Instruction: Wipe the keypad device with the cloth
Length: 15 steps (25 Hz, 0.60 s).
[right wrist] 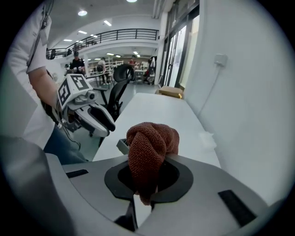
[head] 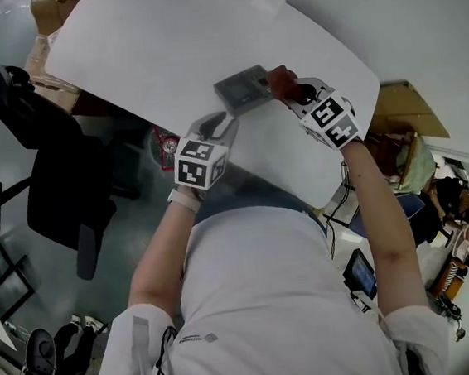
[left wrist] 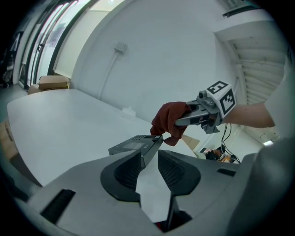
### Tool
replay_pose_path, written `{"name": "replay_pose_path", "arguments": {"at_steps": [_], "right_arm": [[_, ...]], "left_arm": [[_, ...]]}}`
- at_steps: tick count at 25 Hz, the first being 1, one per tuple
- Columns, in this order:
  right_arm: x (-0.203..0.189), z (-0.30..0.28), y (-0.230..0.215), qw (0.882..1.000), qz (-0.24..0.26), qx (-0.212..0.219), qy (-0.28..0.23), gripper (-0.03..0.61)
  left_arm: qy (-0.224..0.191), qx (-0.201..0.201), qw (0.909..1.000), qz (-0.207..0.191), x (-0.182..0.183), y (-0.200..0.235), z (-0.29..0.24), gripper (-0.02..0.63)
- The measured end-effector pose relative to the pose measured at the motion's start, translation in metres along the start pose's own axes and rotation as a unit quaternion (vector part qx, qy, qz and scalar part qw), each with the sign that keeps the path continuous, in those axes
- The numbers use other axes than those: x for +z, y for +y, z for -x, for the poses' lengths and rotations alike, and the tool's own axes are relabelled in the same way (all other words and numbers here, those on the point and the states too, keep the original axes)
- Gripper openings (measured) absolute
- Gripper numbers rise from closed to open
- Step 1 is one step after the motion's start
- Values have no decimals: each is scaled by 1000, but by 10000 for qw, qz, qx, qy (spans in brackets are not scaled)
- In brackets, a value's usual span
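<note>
One keypad device lies by the worktop's near edge, a corner between the left gripper's parted fingers, the right gripper's fingers clamped on one cloth just beside it, one chair off left.

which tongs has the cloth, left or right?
The right tongs: they are shut on the red-brown cloth. The left tongs stand open, with only a corner of the keypad device between them.

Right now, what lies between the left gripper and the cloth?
The keypad lies between the left gripper and the cloth; the head view shows it.
</note>
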State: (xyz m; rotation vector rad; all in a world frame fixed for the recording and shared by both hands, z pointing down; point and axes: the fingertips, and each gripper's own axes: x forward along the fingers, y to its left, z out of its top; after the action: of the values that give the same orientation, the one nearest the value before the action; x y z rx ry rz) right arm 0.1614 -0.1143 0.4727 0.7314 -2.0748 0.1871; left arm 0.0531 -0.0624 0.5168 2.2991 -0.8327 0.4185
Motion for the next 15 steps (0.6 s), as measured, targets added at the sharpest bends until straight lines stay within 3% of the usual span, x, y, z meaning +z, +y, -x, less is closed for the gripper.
{"name": "replay_pose_path", "arguments": {"at_steps": [7,15], "right_arm": [[-17,-43,-8,9921,858,518,761,41],[-27,-78,-4,9848,934,947,1117,41]], "left_arm": [[98,223,9993,290,-13,15,-22,103],[191,-13,9992,362,-21,20,-34,103]]}}
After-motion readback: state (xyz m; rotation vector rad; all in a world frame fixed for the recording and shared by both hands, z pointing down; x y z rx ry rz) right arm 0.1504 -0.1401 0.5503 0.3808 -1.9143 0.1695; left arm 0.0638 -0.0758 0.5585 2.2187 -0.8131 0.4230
